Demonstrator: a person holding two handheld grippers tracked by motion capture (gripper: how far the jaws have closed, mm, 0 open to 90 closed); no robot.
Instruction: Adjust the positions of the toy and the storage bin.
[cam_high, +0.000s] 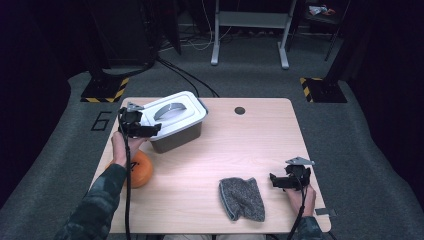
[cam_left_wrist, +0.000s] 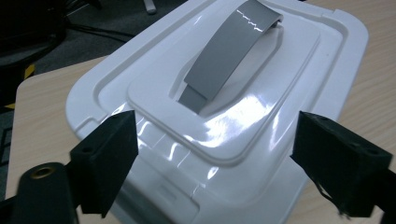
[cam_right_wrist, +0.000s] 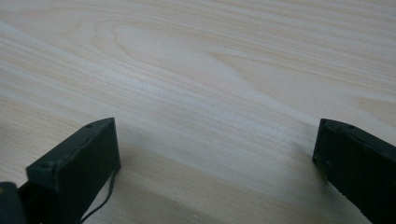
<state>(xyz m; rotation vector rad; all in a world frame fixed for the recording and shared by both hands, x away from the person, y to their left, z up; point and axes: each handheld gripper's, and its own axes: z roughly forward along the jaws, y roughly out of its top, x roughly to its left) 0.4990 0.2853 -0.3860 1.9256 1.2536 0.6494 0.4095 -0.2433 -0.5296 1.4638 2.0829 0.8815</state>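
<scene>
A grey box with a white lid (cam_high: 176, 116) and a grey handle (cam_left_wrist: 229, 46) stands at the table's back left. My left gripper (cam_high: 150, 130) hovers at the box's near left corner, jaws open, with nothing between them; in the left gripper view its jaws (cam_left_wrist: 215, 163) frame the lid (cam_left_wrist: 154, 93). An orange ball (cam_high: 139, 169) lies on the table beneath my left forearm. A grey knitted cloth (cam_high: 241, 198) lies at the front centre. My right gripper (cam_high: 274, 181) rests just right of the cloth, jaws open over bare wood (cam_right_wrist: 210, 93).
The wooden table (cam_high: 235, 145) has a small round hole (cam_high: 240, 110) near its back edge. Beyond the table, cables (cam_high: 185, 75) run over the grey floor, and stand bases with yellow-black tape (cam_high: 105, 90) sit at both sides.
</scene>
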